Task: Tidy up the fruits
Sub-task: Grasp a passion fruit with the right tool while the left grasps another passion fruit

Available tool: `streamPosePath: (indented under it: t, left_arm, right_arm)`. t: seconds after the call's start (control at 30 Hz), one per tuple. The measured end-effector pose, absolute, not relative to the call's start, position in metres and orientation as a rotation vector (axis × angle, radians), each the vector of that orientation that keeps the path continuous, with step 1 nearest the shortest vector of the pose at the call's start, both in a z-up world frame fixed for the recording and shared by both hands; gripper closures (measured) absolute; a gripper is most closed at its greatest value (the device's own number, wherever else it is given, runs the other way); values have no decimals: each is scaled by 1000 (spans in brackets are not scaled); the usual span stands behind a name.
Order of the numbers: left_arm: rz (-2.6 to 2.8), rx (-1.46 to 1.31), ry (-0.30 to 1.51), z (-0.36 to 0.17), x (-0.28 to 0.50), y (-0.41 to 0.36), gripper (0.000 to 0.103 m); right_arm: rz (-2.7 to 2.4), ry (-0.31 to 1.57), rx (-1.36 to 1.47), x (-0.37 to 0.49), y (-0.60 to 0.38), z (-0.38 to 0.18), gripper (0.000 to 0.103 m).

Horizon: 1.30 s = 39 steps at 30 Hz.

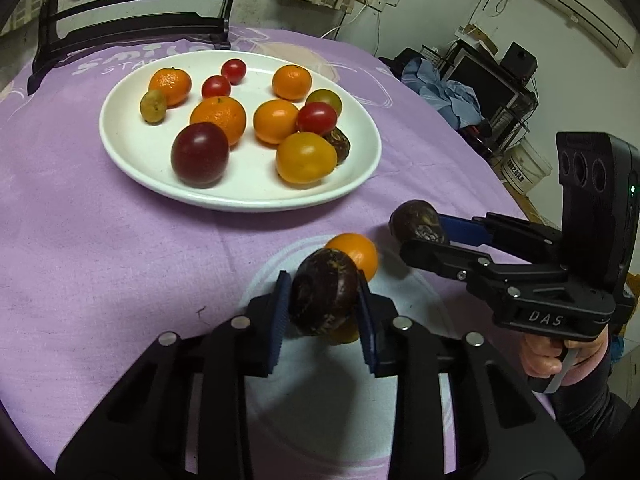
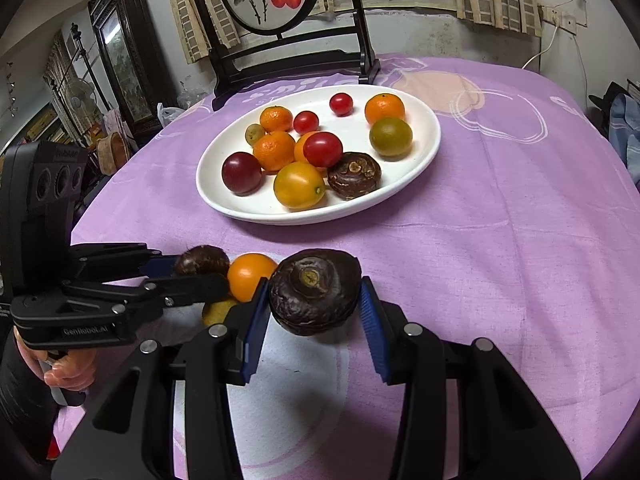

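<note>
From the left wrist camera, the left gripper (image 1: 322, 316) has its blue-padded fingers (image 1: 279, 320) clamped on a dark brown wrinkled round fruit (image 1: 323, 293), held above a pale patch printed on the purple tablecloth (image 1: 100, 248) near its front edge. The fruit hides most of an orange round fruit (image 1: 356, 254) behind it and all but a sliver of a yellowish fruit (image 1: 345, 334) beneath. To the right, the right gripper (image 1: 420, 230) grips a second dark wrinkled fruit (image 1: 418, 221); the hand (image 1: 560, 354) on its handle is cut off by the picture's edge. The oval white plate (image 1: 132, 148) of mixed fruits sits toward the cloth's far edge.

From the right wrist camera, the right gripper (image 2: 314, 308) is closed on its dark fruit (image 2: 314, 290), the pads touching both sides. The left gripper (image 2: 200, 270) enters from the left; its black finger covers much of its fruit (image 2: 202, 260), so the grip is hard to make out here. The orange fruit (image 2: 250, 274) lies between the two grippers, and the yellowish one (image 2: 218, 312) is half hidden. The plate (image 2: 416, 160) is well apart, behind.
</note>
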State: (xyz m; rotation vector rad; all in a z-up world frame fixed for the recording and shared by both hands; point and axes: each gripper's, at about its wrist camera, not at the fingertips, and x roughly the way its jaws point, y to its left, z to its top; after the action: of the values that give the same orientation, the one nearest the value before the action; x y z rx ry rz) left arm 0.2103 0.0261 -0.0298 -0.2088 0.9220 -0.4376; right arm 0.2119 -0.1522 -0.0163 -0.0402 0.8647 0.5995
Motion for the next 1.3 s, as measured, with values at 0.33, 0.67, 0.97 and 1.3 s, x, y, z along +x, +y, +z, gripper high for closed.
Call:
streamPosePath:
  t: [0.33, 0.67, 0.97, 1.3]
  left_arm:
    - [-382, -231, 804, 3, 195, 48, 72]
    - [-146, -226, 686, 30, 262, 70, 72]
    - [16, -163, 655, 26, 264, 70, 17]
    - [74, -129, 683, 17, 231, 68, 6]
  right_arm:
    - [650, 773, 45, 206, -155, 1, 59]
    - [595, 633, 77, 278, -115, 21, 58]
    - [584, 580, 113, 270, -126, 34, 43]
    - [626, 620, 73, 227, -125, 24, 43]
